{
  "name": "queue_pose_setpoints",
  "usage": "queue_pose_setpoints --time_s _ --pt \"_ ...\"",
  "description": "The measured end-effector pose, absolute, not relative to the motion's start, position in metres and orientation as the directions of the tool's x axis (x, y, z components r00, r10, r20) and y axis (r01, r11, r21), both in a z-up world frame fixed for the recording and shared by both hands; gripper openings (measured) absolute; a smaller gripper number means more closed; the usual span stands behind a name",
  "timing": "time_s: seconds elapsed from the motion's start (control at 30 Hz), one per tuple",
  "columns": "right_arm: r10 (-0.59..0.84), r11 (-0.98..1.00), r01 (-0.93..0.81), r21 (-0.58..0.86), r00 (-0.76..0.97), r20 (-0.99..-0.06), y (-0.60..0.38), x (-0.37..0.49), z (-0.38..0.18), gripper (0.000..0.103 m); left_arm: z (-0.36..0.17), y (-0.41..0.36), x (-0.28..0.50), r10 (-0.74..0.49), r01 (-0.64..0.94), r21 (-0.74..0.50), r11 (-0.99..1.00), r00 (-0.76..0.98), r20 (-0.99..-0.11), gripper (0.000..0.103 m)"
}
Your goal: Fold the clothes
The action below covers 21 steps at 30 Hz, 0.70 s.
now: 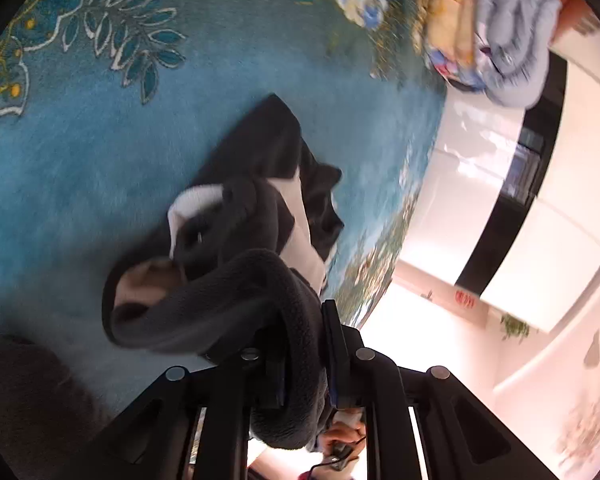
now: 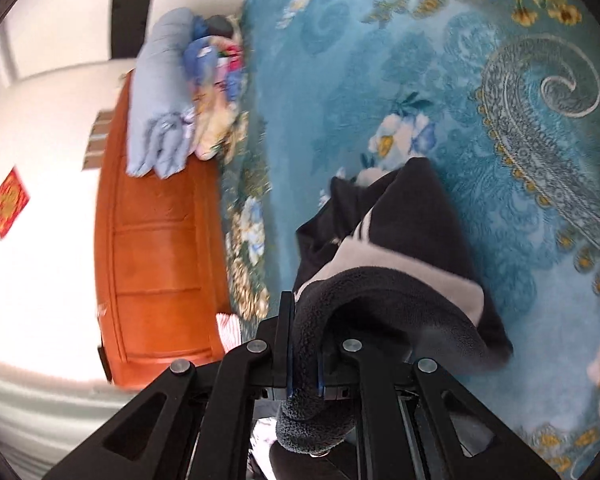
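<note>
bedspread [image 2: 380,80], blue with flowers and paisley, fills the space ahead of both my grippers and is the surface i'm working over. past the right gripper's fingers, off to its left, a stack of folded bedding [image 2: 172,96] sits against an orange wooden headboard [image 2: 156,240]; the same stack shows far ahead and right of the left gripper.

the fleece garment [image 1: 260,184], dark grey with pale panels, hangs rumpled straight ahead of both grippers, its far end draped onto the bedspread. it looks bunched, not flat, with a cuff or opening showing pale lining just ahead-left of the left gripper.

my left gripper [image 1: 304,360] is pinching a thick roll of the fleece edge between its fingers. my right gripper [image 2: 304,360] is likewise pressed together on a fold of the same garment, cloth spilling back toward the camera.

i judge this the lift-and-spread step, before any fold is made. next i'd want to draw the two grippers apart to pull the held edge taut, then lower the garment flat onto the bedspread, keeping both pinches firm so the heavy fleece doesn't slip.
</note>
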State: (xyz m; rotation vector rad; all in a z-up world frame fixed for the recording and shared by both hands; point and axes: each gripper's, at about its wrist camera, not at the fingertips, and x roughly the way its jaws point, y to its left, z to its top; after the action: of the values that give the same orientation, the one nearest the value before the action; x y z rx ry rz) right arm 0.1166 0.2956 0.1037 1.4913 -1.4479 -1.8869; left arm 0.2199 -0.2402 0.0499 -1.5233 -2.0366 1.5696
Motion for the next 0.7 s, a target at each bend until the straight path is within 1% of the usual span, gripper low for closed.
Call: queue_pose_setpoints --time_s 0.07,0.17,0.2,0.23,0.3,0.33,0.37,0.43,0.53,0.57,0.63,0.67,0.7 --pt "-0.747 -0.418 -0.351 0.838 -0.392 -0.537 0.297 0.102 0.086 0.009 0.037 -0.247 0.213 0.753 0.638 -0.770 -0.020 -0.497 -0.431 0.017" --pt "-0.735 -0.412 -0.400 0.819 -0.385 -0.558 0.298 0.085 0.064 0.011 0.024 -0.258 0.203 0.705 0.637 -0.770 0.041 -0.564 -0.429 0.017" --pt "-0.731 -0.414 -0.414 0.811 -0.379 -0.567 0.299 0.081 0.058 0.011 0.022 -0.261 0.200 0.694 0.628 -0.777 0.050 -0.581 -0.425 0.020" --pt "-0.732 -0.415 -0.417 0.808 -0.375 -0.569 0.299 0.077 0.055 0.011 0.022 -0.265 0.199 0.687 0.612 -0.788 0.062 -0.599 -0.411 0.025" --pt "-0.734 -0.422 -0.399 0.814 -0.376 -0.565 0.296 0.071 0.054 0.016 0.022 -0.269 0.197 0.677 0.576 -0.813 0.084 -0.632 -0.378 0.033" --pt "-0.736 -0.422 -0.384 0.821 -0.384 -0.558 0.296 0.069 0.056 0.025 0.025 -0.268 0.193 0.671 0.556 -0.828 0.068 -0.640 -0.375 0.035" --pt "-0.737 -0.423 -0.369 0.828 -0.392 -0.551 0.296 0.068 0.059 0.037 0.027 -0.266 0.190 0.664 0.535 -0.843 0.050 -0.648 -0.372 0.036" --pt "-0.740 -0.412 -0.318 0.854 -0.430 -0.517 0.299 0.068 0.073 0.048 0.031 -0.264 0.183 0.652 0.493 -0.870 0.013 -0.664 -0.367 0.037" --pt "-0.721 -0.427 -0.228 0.875 -0.497 -0.482 0.309 0.074 0.099 0.049 0.046 -0.255 0.181 0.623 0.476 -0.850 -0.228 -0.600 -0.502 0.040" --pt "-0.707 -0.461 -0.215 0.861 -0.497 -0.503 0.311 0.077 0.102 0.051 0.051 -0.252 0.181 0.605 0.464 -0.831 -0.306 -0.579 -0.547 0.041" --pt "-0.663 -0.564 -0.215 0.797 -0.458 -0.593 0.311 0.082 0.099 0.052 0.061 -0.247 0.179 0.558 0.434 -0.776 -0.457 -0.540 -0.630 0.041" --pt "-0.636 -0.613 -0.213 0.761 -0.438 -0.635 0.310 0.085 0.098 0.052 0.061 -0.237 0.176 0.511 0.422 -0.706 -0.569 -0.492 -0.705 0.041" --pt "-0.606 -0.660 -0.209 0.722 -0.419 -0.676 0.310 0.088 0.097 0.052 0.060 -0.228 0.174 0.477 0.408 -0.650 -0.642 -0.452 -0.754 0.041"
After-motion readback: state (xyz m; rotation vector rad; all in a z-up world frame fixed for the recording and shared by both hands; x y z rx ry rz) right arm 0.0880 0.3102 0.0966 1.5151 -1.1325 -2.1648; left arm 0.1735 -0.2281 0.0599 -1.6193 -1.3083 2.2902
